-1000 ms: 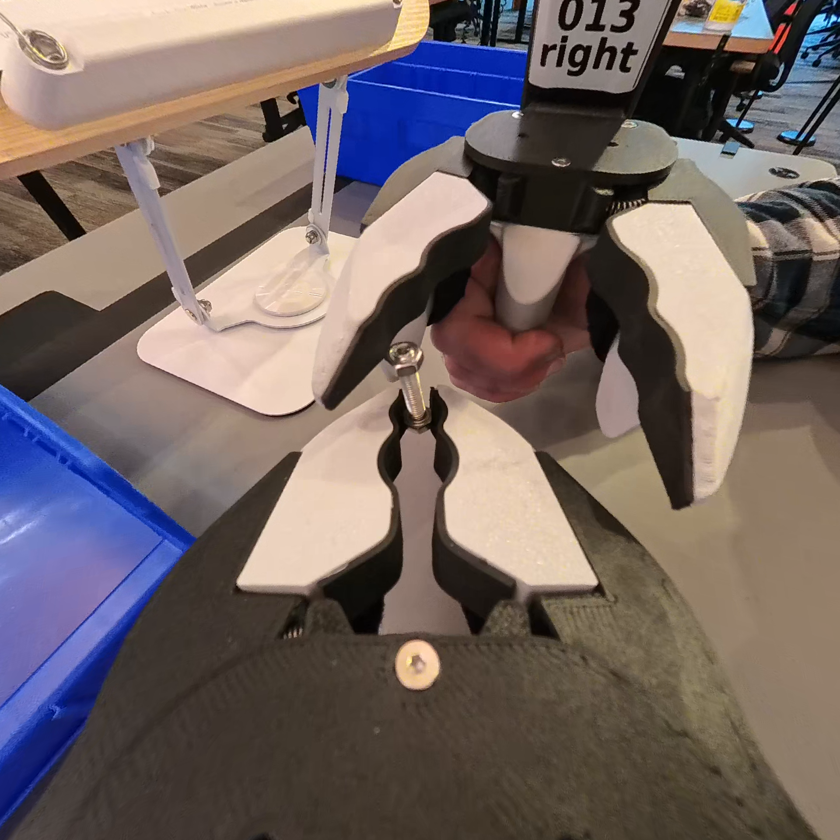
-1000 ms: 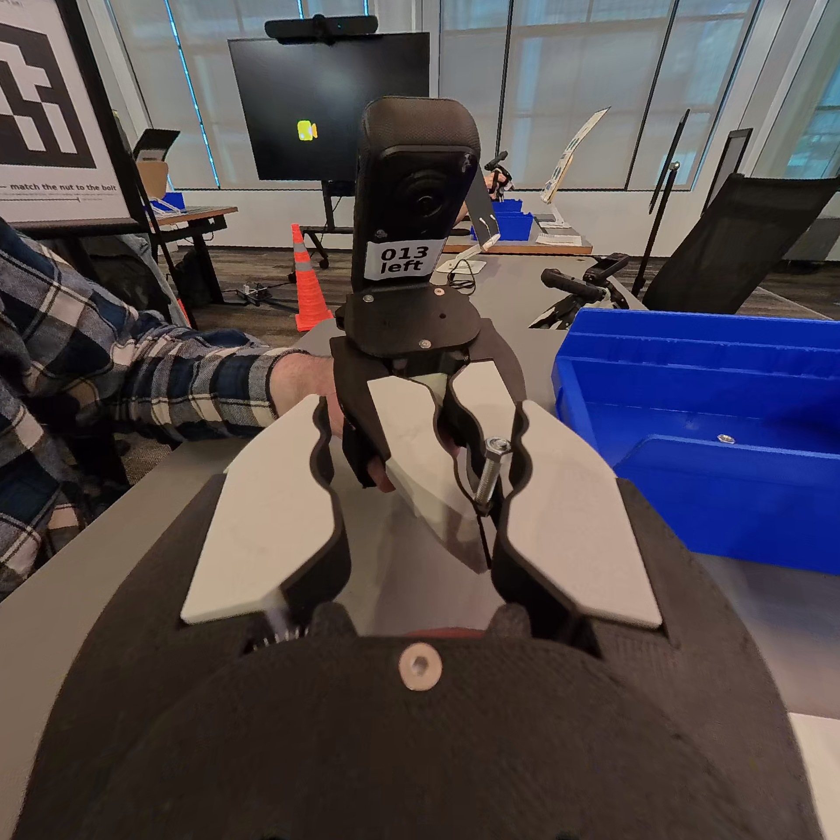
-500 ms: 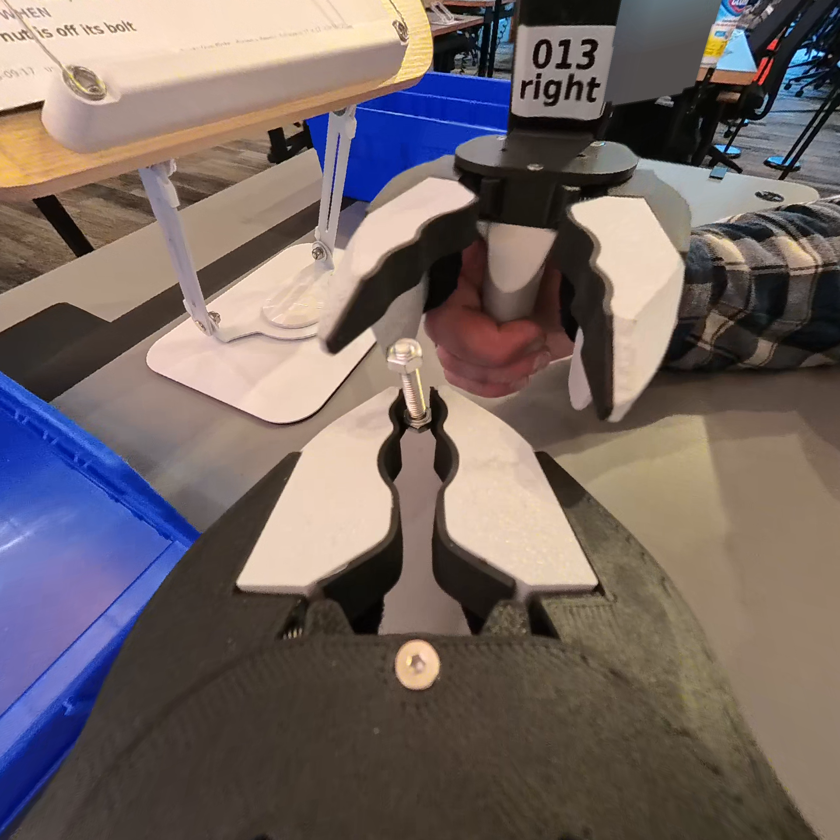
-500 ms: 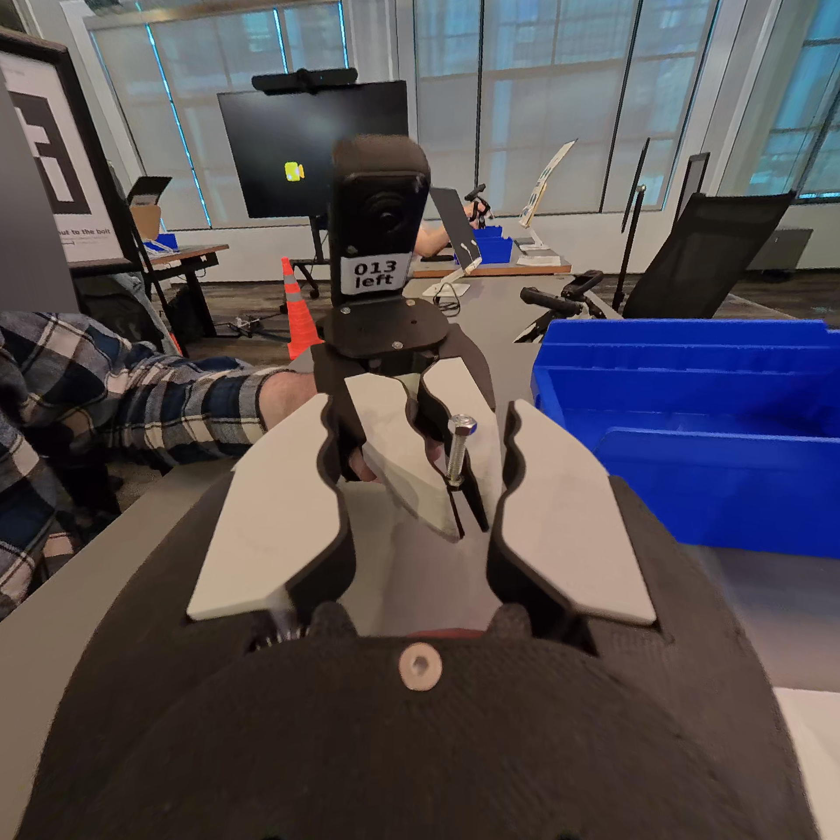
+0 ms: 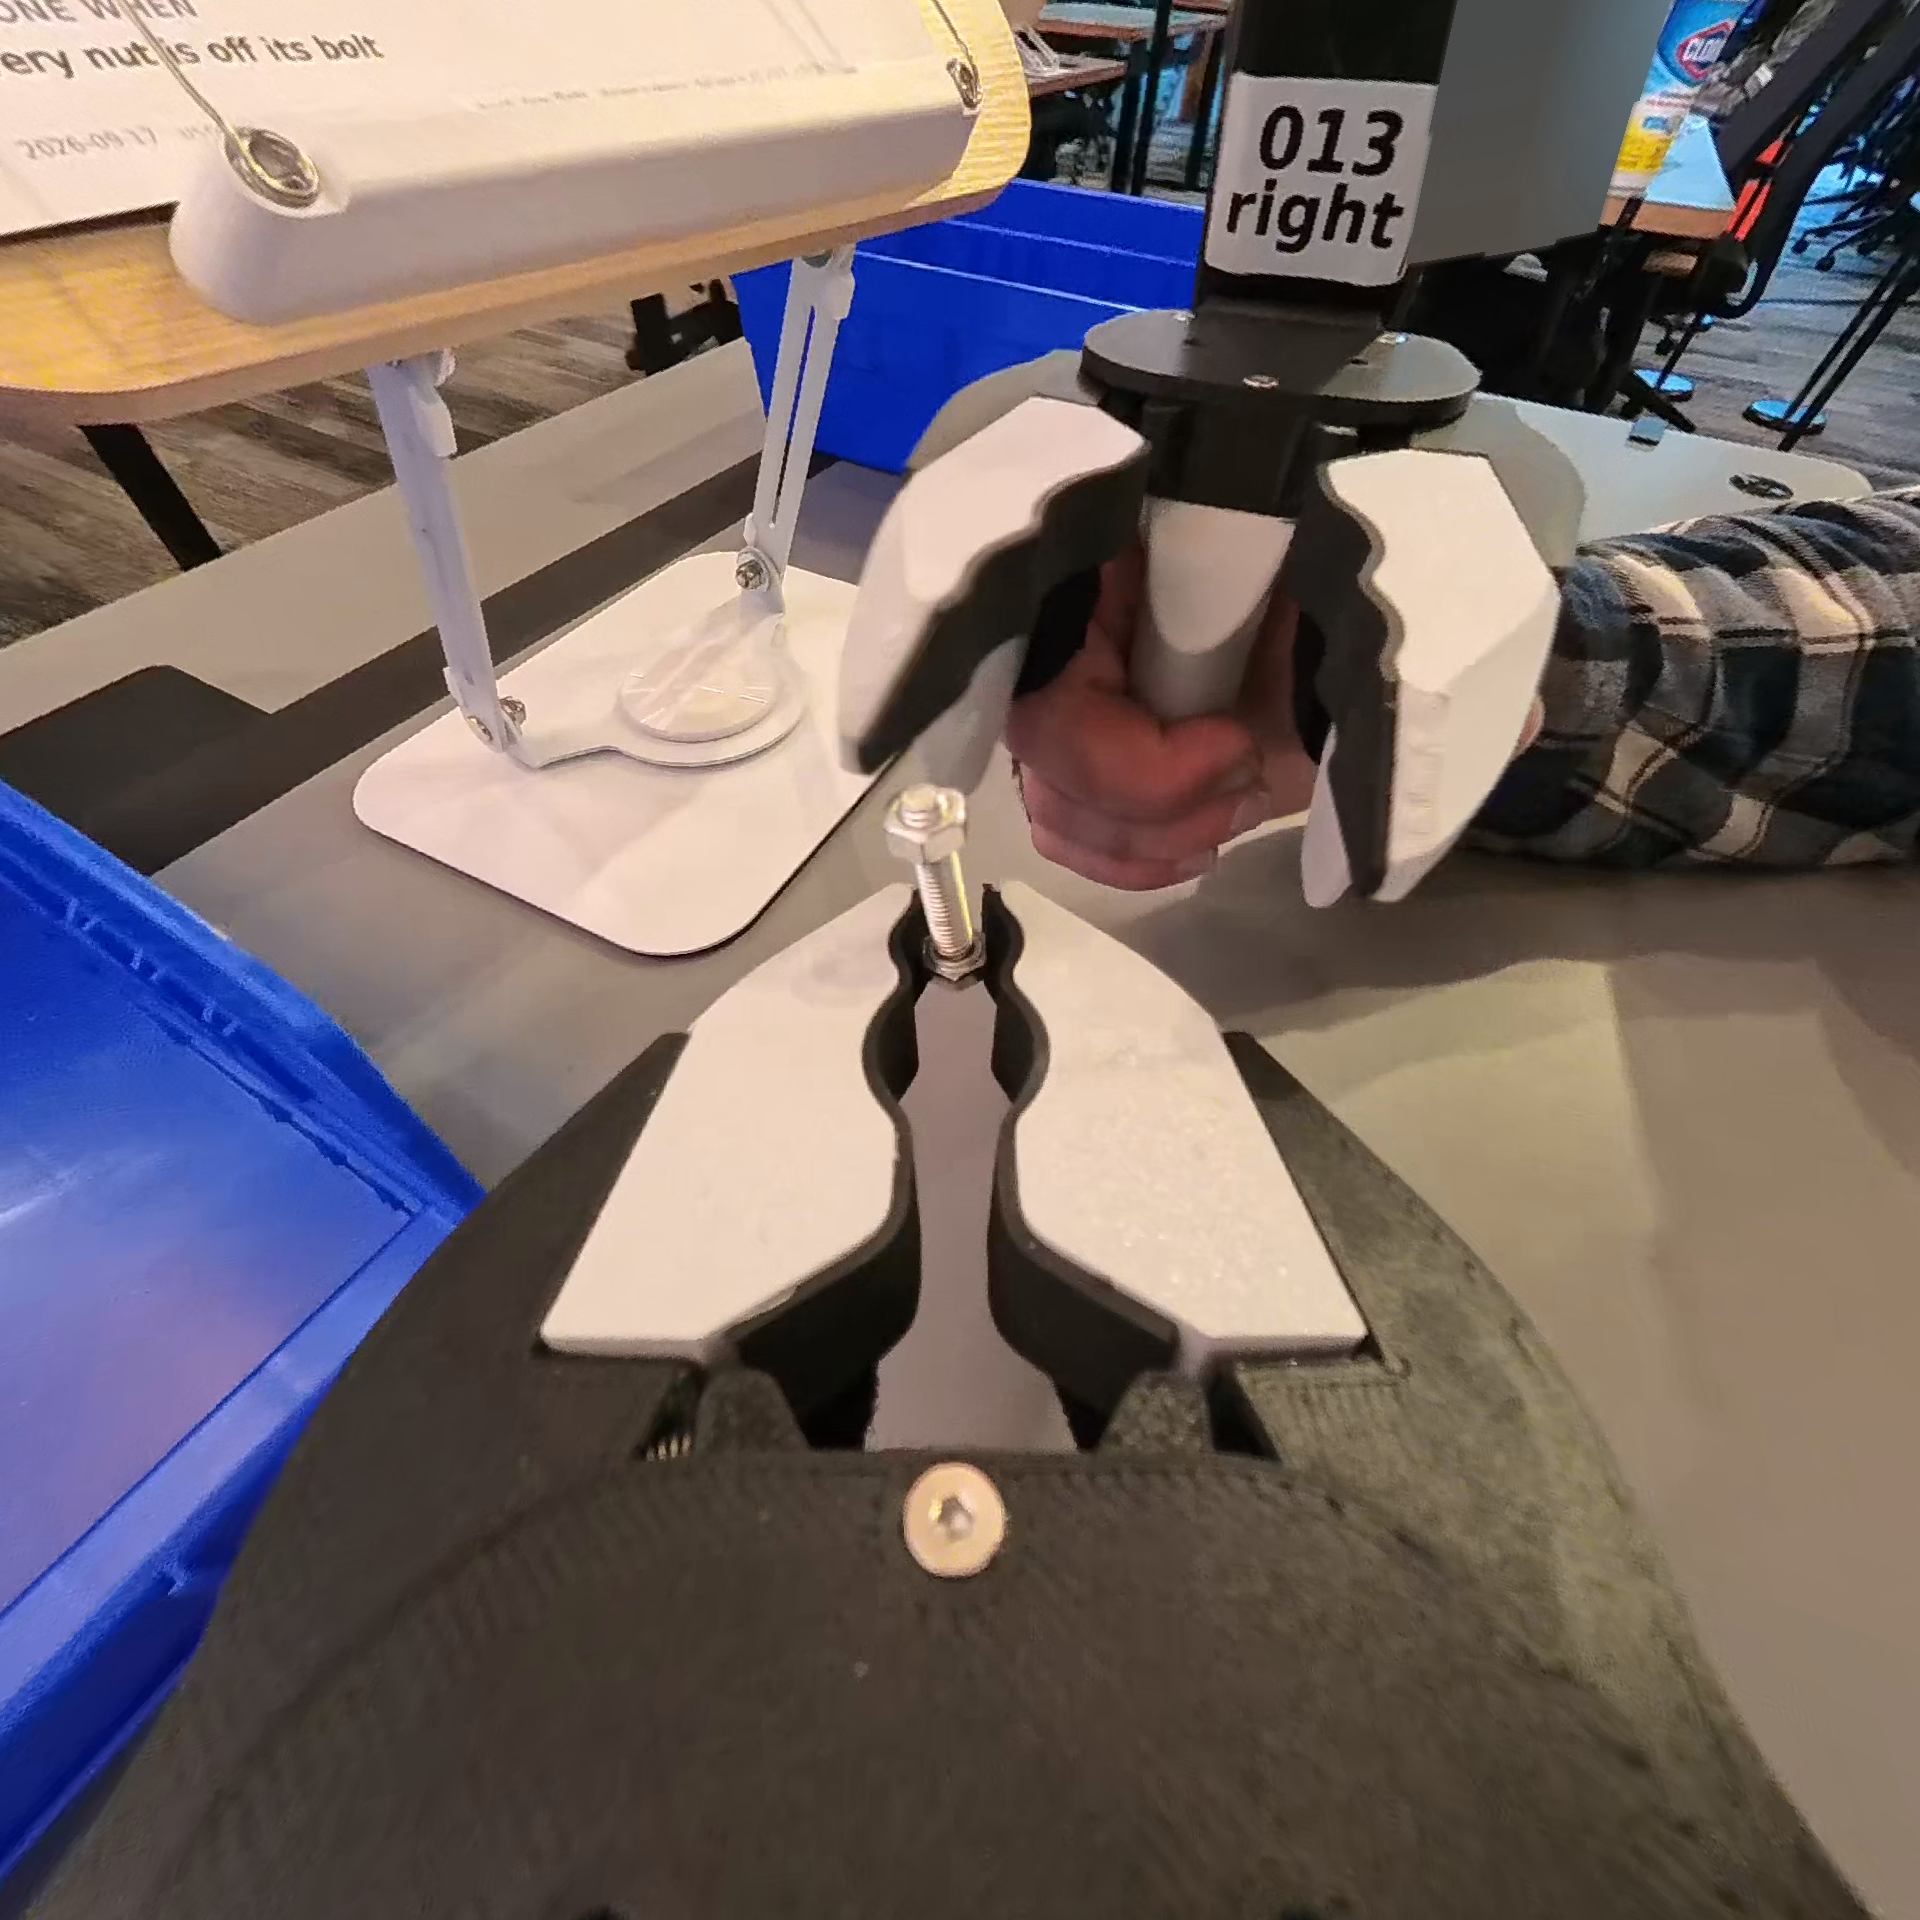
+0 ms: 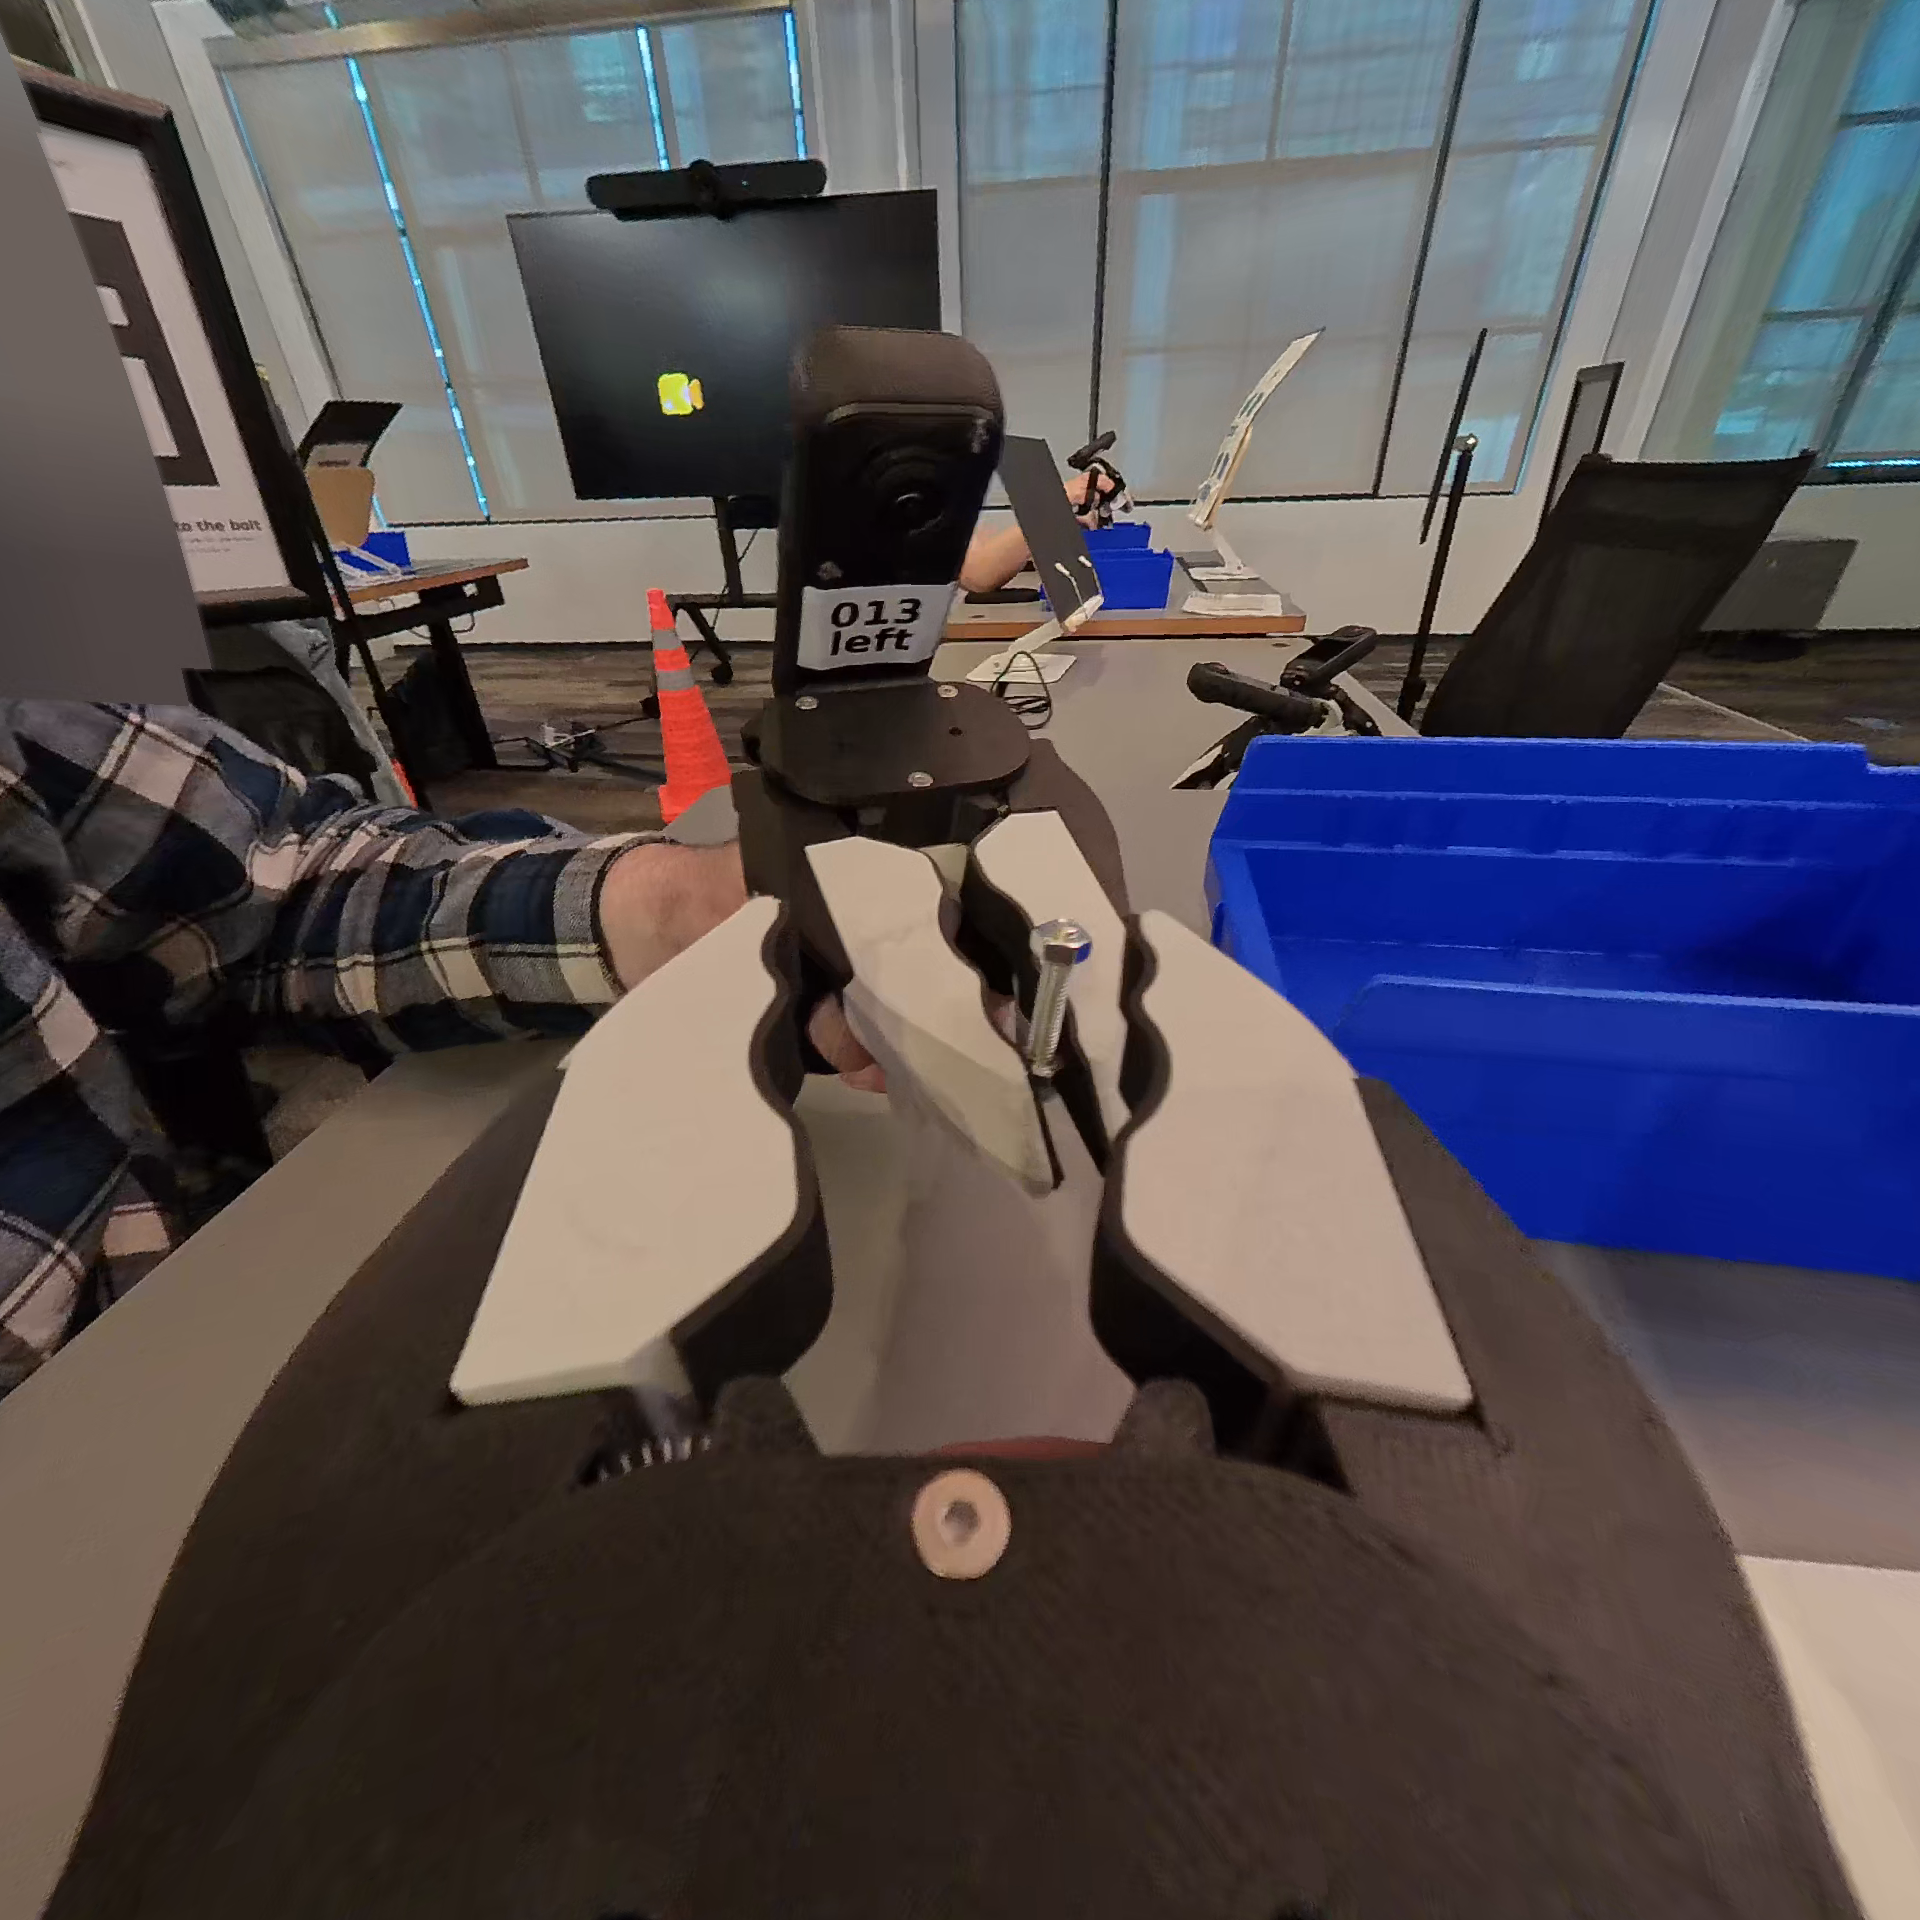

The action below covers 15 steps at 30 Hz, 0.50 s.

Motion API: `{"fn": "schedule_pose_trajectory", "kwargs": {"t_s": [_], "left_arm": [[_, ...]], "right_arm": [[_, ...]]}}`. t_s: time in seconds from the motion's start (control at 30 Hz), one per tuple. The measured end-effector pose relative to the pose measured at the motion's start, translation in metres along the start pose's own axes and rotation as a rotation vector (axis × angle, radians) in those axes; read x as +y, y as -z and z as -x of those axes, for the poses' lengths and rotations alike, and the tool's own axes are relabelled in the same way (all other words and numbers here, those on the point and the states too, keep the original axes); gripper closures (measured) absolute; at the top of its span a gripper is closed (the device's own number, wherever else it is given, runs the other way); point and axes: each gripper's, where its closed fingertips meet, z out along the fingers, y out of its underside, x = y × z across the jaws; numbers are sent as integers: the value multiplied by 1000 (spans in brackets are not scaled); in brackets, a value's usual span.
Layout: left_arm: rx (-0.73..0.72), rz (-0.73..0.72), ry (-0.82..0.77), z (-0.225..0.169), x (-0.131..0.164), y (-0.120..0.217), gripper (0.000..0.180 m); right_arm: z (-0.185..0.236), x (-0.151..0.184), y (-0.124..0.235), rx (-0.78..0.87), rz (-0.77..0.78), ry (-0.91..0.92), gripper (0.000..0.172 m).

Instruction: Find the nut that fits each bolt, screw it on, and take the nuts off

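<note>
Left wrist view: the left tool point(image 5: 954, 940) grips the upright bolt point(image 5: 940, 899) by its head, while the right tool point(image 5: 1122, 790), empty, has narrowed toward the nut point(image 5: 923, 816), poised to unscrew it.

The left tool point(image 5: 951, 940) is held nearly shut, its fingertips pinched on an upright bolt point(image 5: 940, 883). The right tool point(image 5: 1101, 810) is held opposite, tips downward, fingers spread wide and touching nothing.
</note>
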Motion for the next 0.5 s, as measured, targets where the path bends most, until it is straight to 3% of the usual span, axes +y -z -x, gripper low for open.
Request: {"fn": "schedule_pose_trajectory", "kwargs": {"t_s": [0.1, 0.3, 0.5], "left_arm": [[14, 5, -20, -6, 0, -3, 171], [7, 11, -13, -4, 1, -3, 171], [-9, -18, 17, 4, -2, 3, 171]], "right_arm": [[-1, 3, -4, 18, 13, -13, 96], [13, 9, -13, -33, 55, 21, 97], [9, -1, 1, -54, 11, 20, 120]]}}
